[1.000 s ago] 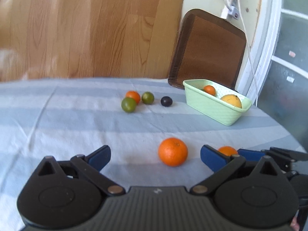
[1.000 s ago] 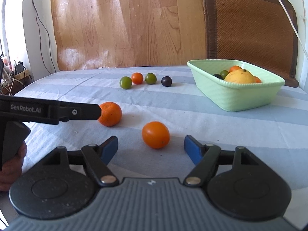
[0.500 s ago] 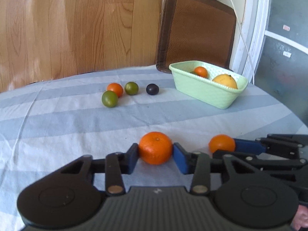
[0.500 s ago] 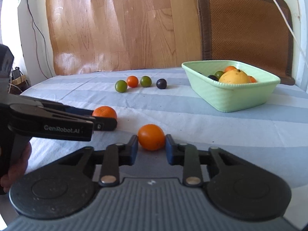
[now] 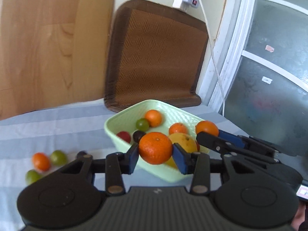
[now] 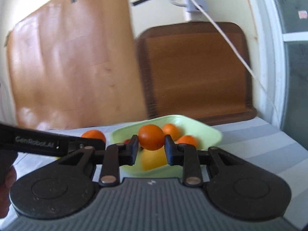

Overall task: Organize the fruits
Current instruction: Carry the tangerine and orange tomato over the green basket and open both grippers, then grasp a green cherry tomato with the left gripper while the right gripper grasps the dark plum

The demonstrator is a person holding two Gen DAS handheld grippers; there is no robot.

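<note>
Orange fruit, left: a large orange [image 5: 155,147] is pinched between the blue pads of the left tool [image 5: 155,155], lifted off the striped desk [image 5: 57,130] and hanging at the near rim of the green bowl [image 5: 115,132].
Orange fruit, right: a smaller orange [image 6: 151,137] is clamped in the right tool [image 6: 151,147], also in front of the bowl.
Change: a second ago both tools stood wide around fruit lying on the desk; now both are closed on their fruit and carried to the bowl.
Meaning: two pickups look done; release into the bowl is likely next.
Bowl contents: yellow fruit [image 5: 183,142], two small oranges, a green grape, a dark one and a red one.
Left behind: a small orange [image 5: 41,161] and green grapes [image 5: 58,156] on the desk, well apart from the bowl.
</note>
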